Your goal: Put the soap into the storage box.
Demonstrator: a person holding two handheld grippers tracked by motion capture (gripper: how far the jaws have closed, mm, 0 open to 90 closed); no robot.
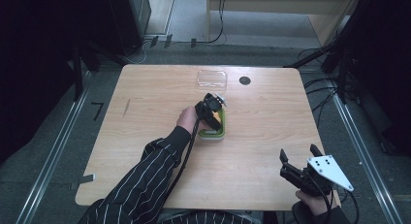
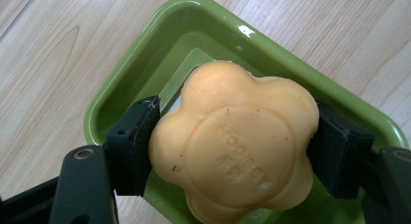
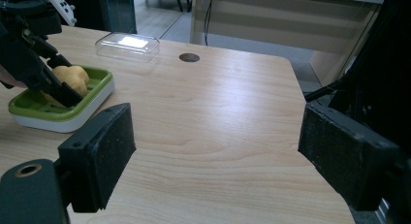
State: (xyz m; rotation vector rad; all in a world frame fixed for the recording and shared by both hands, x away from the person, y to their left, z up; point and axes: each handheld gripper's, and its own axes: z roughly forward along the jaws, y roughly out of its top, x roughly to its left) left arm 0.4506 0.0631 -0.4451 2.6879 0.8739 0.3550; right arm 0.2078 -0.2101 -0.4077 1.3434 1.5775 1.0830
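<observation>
A flower-shaped orange soap bar (image 2: 237,146) sits between the black jaws of my left gripper (image 2: 232,146), whose pads press on both its sides over the green soap dish (image 2: 121,88). In the high view the left gripper (image 1: 209,115) points down into the green dish (image 1: 213,133) at the table's middle. The right gripper view has the soap (image 3: 70,76) and dish (image 3: 29,105) at far left under the left gripper (image 3: 63,90). My right gripper (image 1: 298,158) rests near the table's front right corner, its jaws wide open and empty (image 3: 218,156).
A clear plastic lid (image 1: 212,78) lies at the table's far edge, with a dark round spot (image 1: 245,80) to its right. Cables and dark stands surround the wooden table (image 1: 145,98).
</observation>
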